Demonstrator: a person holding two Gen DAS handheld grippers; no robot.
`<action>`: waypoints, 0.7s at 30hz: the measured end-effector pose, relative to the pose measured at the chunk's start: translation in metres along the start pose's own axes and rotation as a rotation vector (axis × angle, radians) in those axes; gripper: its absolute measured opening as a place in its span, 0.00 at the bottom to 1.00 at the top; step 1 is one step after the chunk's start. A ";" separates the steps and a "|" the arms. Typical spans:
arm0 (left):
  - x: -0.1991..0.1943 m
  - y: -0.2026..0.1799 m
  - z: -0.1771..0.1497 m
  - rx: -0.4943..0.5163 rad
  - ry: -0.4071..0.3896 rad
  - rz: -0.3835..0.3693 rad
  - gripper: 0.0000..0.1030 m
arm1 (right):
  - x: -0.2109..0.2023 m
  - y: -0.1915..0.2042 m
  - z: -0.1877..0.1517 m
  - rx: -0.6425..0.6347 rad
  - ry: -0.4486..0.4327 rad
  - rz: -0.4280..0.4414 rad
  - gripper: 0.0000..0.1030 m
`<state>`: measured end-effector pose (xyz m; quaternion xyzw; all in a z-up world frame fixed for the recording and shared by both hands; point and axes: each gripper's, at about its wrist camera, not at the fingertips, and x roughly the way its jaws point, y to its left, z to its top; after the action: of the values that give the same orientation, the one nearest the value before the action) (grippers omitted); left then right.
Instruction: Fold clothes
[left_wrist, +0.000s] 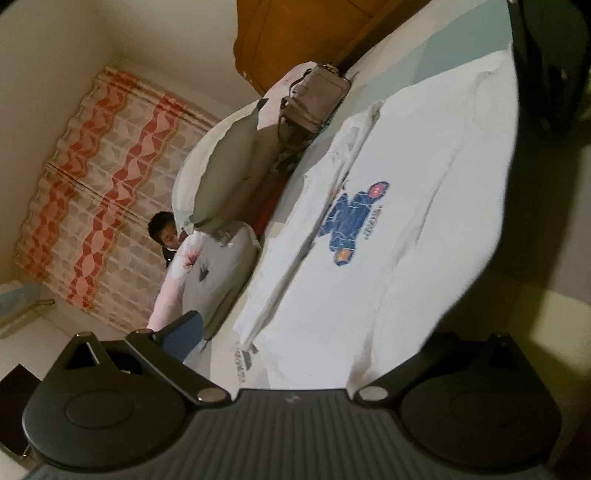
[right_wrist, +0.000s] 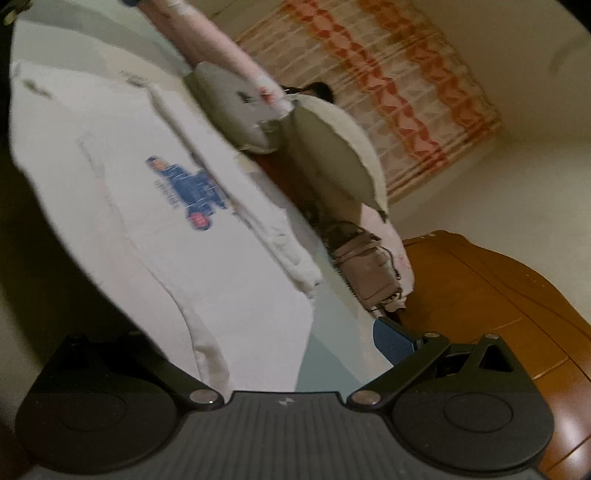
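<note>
A white T-shirt (left_wrist: 406, 240) (right_wrist: 147, 229) with a blue figure print (left_wrist: 354, 218) (right_wrist: 192, 192) lies spread on the bed, one long side folded inward. My left gripper (left_wrist: 332, 339) is open wide at the shirt's near edge. Its blue left pad (left_wrist: 184, 332) shows beside the cloth, and its other finger is hidden by the cloth. My right gripper (right_wrist: 240, 343) is also open wide at the near edge. Its blue right pad (right_wrist: 391, 343) is over the pale sheet (right_wrist: 332, 350), and the shirt covers its left finger. The view is blurred.
Pillows (left_wrist: 225, 173) (right_wrist: 332, 155) and a brownish bag (left_wrist: 317, 99) (right_wrist: 365, 266) lie along the bed's far side. Wooden furniture (left_wrist: 314, 29) (right_wrist: 498, 295) stands behind. A person's head (left_wrist: 164, 229) shows behind the pillows, before a red-patterned curtain (left_wrist: 92, 203) (right_wrist: 388, 74). The bed edge drops into shadow beside the shirt.
</note>
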<state>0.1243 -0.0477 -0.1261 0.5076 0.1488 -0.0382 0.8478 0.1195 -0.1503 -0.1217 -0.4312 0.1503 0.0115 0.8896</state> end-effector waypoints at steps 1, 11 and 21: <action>0.001 0.002 0.001 -0.003 0.000 0.008 1.00 | 0.002 -0.002 0.002 0.003 -0.001 -0.007 1.00; 0.032 0.030 0.012 -0.004 -0.018 0.039 1.00 | 0.028 -0.014 0.017 0.008 -0.021 -0.092 1.00; 0.084 0.054 0.029 -0.014 -0.037 0.082 1.00 | 0.083 -0.031 0.041 -0.032 -0.048 -0.137 1.00</action>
<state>0.2224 -0.0396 -0.0924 0.5063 0.1122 -0.0117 0.8549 0.2136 -0.1468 -0.0969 -0.4541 0.0989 -0.0369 0.8847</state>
